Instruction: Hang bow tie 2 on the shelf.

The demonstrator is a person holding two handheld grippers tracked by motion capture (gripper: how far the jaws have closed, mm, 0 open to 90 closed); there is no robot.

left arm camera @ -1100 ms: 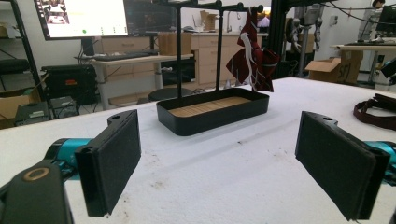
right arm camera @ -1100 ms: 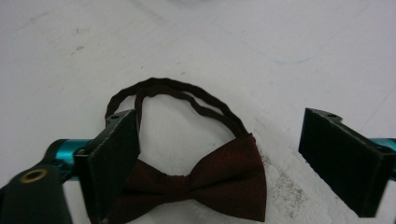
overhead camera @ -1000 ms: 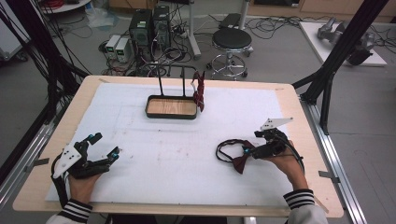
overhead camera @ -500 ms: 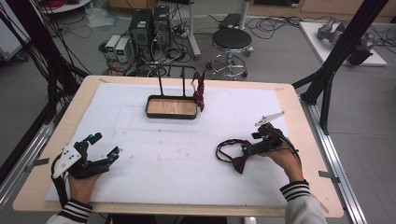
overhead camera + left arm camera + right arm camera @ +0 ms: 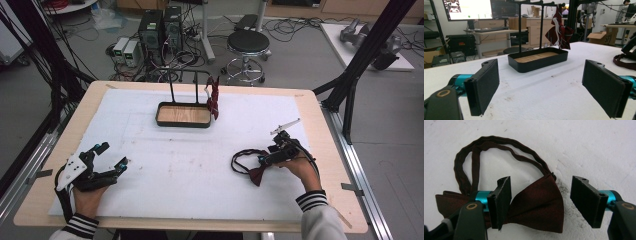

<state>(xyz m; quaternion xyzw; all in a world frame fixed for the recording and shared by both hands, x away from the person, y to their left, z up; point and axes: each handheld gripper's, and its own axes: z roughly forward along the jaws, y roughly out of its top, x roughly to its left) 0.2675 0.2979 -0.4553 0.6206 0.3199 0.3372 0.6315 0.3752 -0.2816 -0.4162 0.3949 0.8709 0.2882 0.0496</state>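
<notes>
We see a black tray (image 5: 183, 123) with a wooden floor in the upper centre of the high view, set on the white sheet (image 5: 165, 165) that covers the wooden table (image 5: 90, 105). From the tray rises a black rack (image 5: 187, 75), and a dark red tie (image 5: 215, 97) hangs at the rack's right end. Beyond the table's far edge, at the top of the frame, we note 2 computer towers (image 5: 160, 30), a round black stool (image 5: 248, 42) to their right, and loose cables on the grey floor. In the left gripper view, a lit monitor (image 5: 466, 8) occupies the upper left and a cardboard box (image 5: 600, 37) the right edge.
</notes>
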